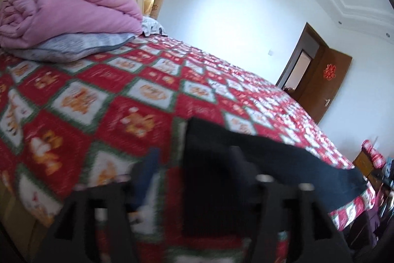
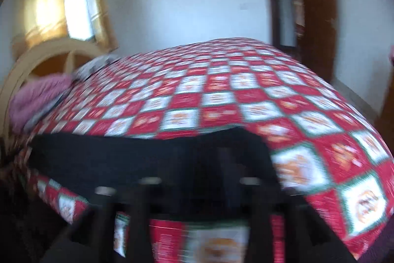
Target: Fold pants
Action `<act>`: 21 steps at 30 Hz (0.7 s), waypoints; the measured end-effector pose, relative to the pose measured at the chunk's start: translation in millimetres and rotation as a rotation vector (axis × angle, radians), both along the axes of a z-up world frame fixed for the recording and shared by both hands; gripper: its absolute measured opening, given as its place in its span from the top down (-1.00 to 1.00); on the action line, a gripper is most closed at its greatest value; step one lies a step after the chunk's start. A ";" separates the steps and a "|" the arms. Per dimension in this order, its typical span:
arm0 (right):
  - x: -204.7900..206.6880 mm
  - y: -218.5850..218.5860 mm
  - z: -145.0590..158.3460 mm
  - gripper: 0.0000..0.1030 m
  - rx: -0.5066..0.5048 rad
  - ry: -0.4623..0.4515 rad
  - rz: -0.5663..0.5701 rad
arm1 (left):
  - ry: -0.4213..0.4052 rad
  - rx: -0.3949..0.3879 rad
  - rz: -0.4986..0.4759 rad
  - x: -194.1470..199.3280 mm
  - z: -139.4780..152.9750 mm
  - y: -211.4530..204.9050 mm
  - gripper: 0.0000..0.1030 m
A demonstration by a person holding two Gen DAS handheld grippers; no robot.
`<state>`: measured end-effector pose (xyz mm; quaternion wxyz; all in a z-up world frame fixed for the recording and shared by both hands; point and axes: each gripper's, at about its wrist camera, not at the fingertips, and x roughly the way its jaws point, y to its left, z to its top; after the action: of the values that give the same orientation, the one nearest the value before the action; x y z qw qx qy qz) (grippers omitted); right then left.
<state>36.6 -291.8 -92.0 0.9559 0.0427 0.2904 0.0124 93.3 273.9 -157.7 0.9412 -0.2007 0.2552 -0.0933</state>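
Right now the black pants lie flat along the near edge of the bed, a long dark band on the red-and-white checked spread, w/ one end under each camera. Left tongs stand apart: one blue-tipped finger on the bare spread, the other over the pants' end, nothing pinched. Right tongs also look parted, dark fingers against dark cloth, heavy blur, so no grip can be made out; the pants appear to rest free there.

Risks, as I judge it: w/ both ends let go so close to the bed's near edge, any slack could slide off the side and undo the layout. Black fingers on black fabric + blur make it easy to close on one layer only, or catch the spread too, giving a crooked fold. Uneven pull btwn the two hands would skew the band.

Around: folded pink quilt on a grey pillow at the headboard corner, well apart from the pants. Brown door past the far edge. Middle of the bed is bare spread, so nothing blocks a fold toward it.
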 end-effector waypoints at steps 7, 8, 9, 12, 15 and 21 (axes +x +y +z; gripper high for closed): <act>39.6 144.9 -25.8 -0.36 -0.185 0.040 0.276 | 0.080 -0.058 -0.020 34.1 -8.3 -17.6 -0.24; 43.7 159.1 -31.0 -0.36 -0.200 0.044 0.302 | 0.091 -0.056 -0.027 35.2 -10.0 -20.7 -0.17; 48.4 174.3 -37.5 -0.36 -0.214 0.054 0.331 | 0.096 -0.055 -0.029 33.4 -11.2 -21.6 -0.14; 56.7 217.9 -57.5 -0.36 -0.275 0.073 0.421 | 0.112 -0.073 -0.037 29.4 -15.7 -20.0 0.05; 59.2 256.4 -79.7 -0.35 -0.373 0.084 0.499 | 0.114 -0.074 -0.049 26.5 -17.4 -20.2 0.19; 65.8 296.7 -103.0 -0.11 -0.506 0.058 0.545 | 0.099 -0.054 -0.075 27.4 -11.0 -31.1 0.54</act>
<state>102.4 4.9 -195.1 0.8893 -0.2734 0.3119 0.1929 120.7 242.8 -168.7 0.9175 -0.2209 0.3061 -0.1254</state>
